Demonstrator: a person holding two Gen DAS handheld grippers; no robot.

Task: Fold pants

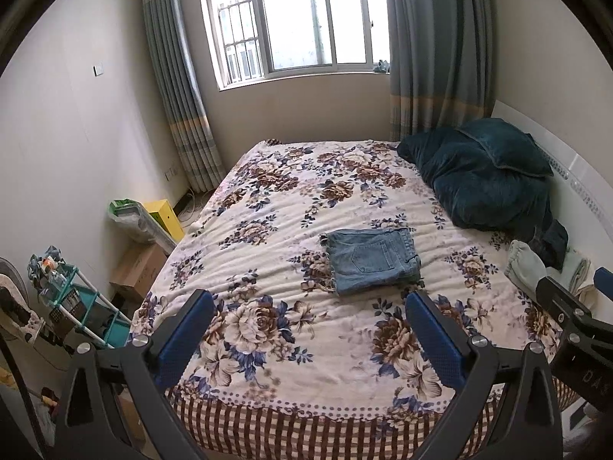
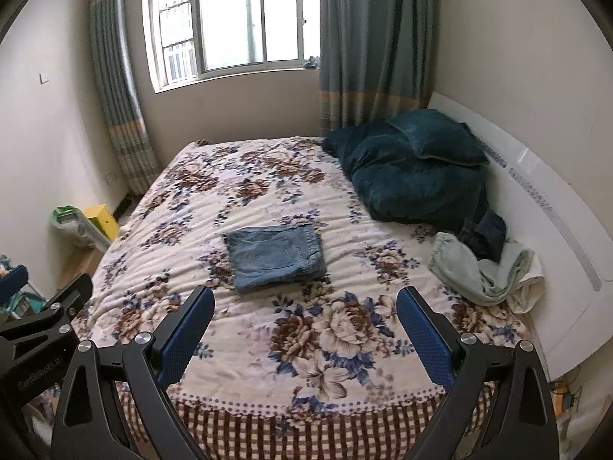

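Folded blue denim pants (image 1: 373, 258) lie as a compact rectangle in the middle of the floral bed (image 1: 268, 199); they also show in the right wrist view (image 2: 276, 257). My left gripper (image 1: 310, 306) is open and empty, held back above the bed's near edge, apart from the pants. My right gripper (image 2: 304, 303) is open and empty too, at the same distance. The right gripper's side shows at the right edge of the left wrist view (image 1: 571, 306); the left gripper's side shows at the left edge of the right wrist view (image 2: 49, 306).
A dark teal quilt and pillow (image 2: 413, 165) are piled at the bed's far right. A pale green garment (image 2: 479, 268) and dark clothing (image 2: 486, 234) lie by the white headboard (image 2: 574, 230). A yellow box (image 1: 164, 218), cardboard box (image 1: 138, 268) and teal rack (image 1: 76, 306) stand left of the bed.
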